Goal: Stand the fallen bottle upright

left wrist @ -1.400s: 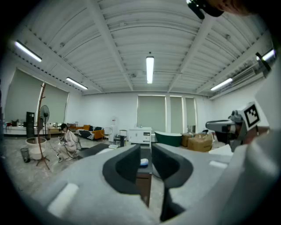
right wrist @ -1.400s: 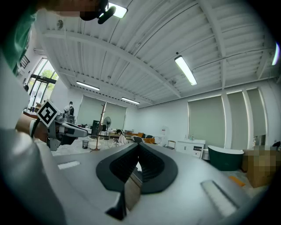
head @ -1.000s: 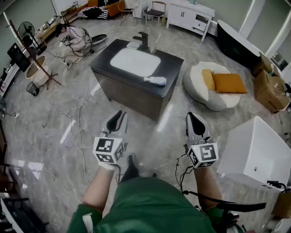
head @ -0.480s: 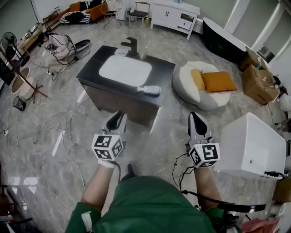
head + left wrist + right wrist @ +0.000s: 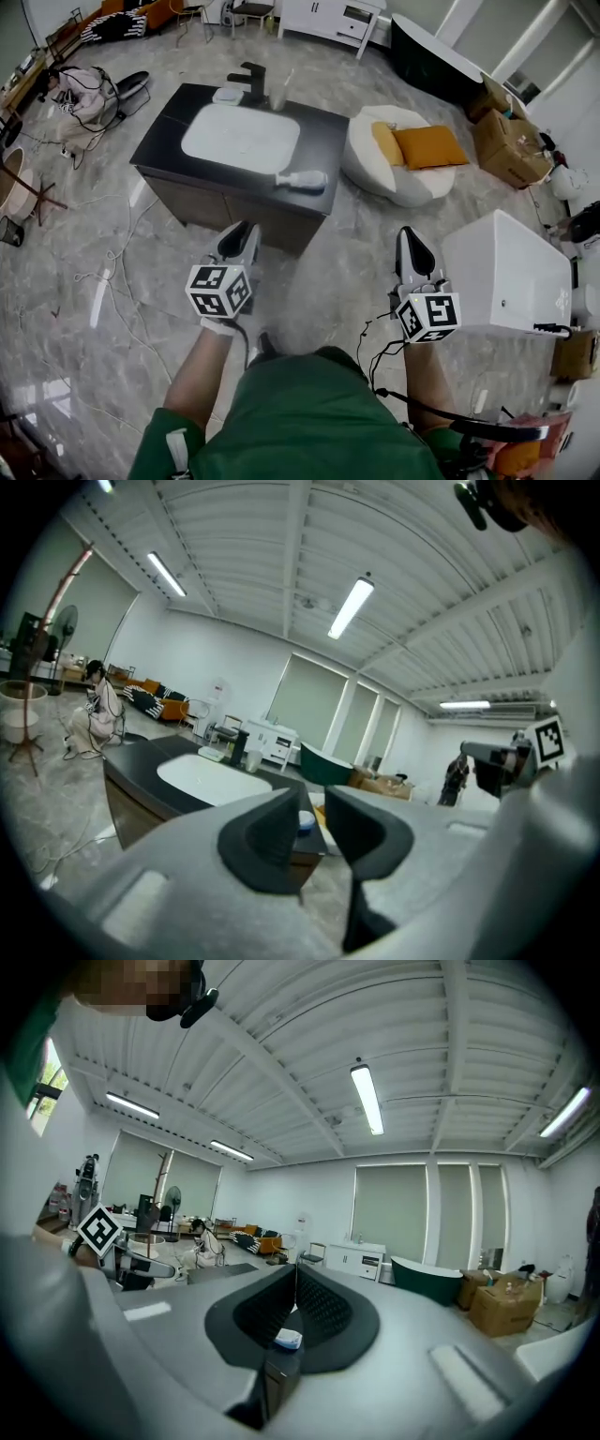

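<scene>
Clearly, the approach is the step in hand. The bottle is seen lying on its side at the near edge of the dark surface, towards the near right corner and just in front of the white basin, with its length along that edge. It is touched by neither gripper.

The left gripper is held short of the near edge. Its fingers are parted by a narrow gap with nothing between them, and the bottle is only sighted far off through that gap. The right gripper is held well apart to the right, over the floor, with its fingers pressed together and empty.

For the step to be done well, the fingers of whichever gripper is chosen would probably need to be spread wider than the bottle's body before it is reached. A grip is best taken across the body near the end that is to go up, so that the bottle can be pivoted onto its base rather than lifted high. Because the bottle lies so close to the edge, it could easily be rolled off, so it should be approached from above and not pushed outward. It should be released only once the base is judged flat on the surface.
</scene>
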Tool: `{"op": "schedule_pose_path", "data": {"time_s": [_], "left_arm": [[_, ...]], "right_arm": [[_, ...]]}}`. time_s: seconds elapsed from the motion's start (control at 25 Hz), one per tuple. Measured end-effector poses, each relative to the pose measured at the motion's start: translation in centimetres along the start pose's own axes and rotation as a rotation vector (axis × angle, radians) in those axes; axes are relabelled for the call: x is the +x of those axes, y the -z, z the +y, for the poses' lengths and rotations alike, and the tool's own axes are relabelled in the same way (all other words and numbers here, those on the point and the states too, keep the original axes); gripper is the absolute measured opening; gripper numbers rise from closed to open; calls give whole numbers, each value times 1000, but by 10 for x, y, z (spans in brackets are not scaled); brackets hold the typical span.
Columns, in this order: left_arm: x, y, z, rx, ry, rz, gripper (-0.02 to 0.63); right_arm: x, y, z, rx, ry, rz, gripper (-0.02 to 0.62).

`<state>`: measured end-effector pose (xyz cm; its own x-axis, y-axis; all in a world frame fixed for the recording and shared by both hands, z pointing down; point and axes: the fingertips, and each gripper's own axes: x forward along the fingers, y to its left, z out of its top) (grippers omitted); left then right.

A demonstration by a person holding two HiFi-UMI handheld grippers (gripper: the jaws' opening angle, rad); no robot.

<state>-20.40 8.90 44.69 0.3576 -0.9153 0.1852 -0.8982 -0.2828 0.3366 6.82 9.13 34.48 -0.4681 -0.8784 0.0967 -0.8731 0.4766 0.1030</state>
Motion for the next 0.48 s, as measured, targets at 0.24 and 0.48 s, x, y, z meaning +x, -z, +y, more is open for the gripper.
{"op": "schedule_pose_path", "data": {"time_s": [0.24,0.48], "left_arm": [[12,11,32,-24,16,48,84],[37,22,44,-31,18,84,86]], "right_arm": [[16,3,14,-5,25,40,2],[32,14,4,10,33,65,2]]}}
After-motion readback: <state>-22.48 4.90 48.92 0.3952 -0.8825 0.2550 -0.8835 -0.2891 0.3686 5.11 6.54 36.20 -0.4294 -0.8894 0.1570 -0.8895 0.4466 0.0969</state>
